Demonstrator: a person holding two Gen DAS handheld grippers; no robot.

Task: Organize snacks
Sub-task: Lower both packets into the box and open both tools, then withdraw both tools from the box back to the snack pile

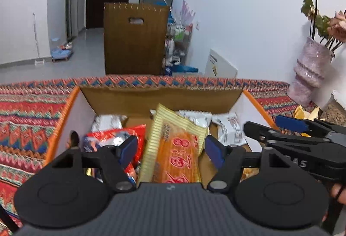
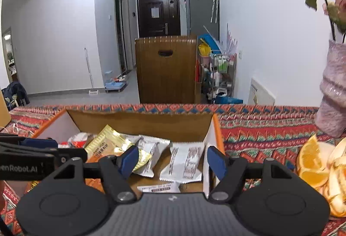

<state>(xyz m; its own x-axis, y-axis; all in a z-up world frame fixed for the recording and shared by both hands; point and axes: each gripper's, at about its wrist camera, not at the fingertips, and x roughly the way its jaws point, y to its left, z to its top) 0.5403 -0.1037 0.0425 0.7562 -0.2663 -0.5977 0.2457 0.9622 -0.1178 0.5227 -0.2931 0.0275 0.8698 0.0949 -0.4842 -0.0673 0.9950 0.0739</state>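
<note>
Right up close, the left gripper (image 1: 170,149) hangs over the cardboard box (image 1: 160,97), its blue-padded fingers (image 1: 129,149) spread and released, nothing pinched between them. Beside it the right gripper (image 2: 173,160) does the same over the right end of the box, fingers (image 2: 129,160) parted and gripping nothing; in the left wrist view it shows as a black arm reaching in from the right (image 1: 302,140).

Now the big things. The tabletop (image 2: 259,127) wears a patterned red, blue and green cloth, and the box sits on it, open at the top, with its far wall close to the far edge. Its orange-trimmed side walls (image 1: 62,114) flare out left and right.

Inside lie the snacks. The largest is a yellow and orange packet (image 1: 173,145), propped at a tilt near the middle, directly under the left gripper. To its left lies a red packet (image 1: 116,138), with a silver packet (image 1: 106,122) behind it towards the far left corner of the box. On the right side lie white packets: one printed with a label table (image 2: 186,160) just beside the right wall, another (image 2: 151,153) next to it, overlapping the yellow packet's edge.

Outside the box, towards the right edge of the tabletop, stands a pale pink vase (image 1: 311,69) with dried flowers, and nearer, orange slices (image 2: 311,160) on a plate.
</note>
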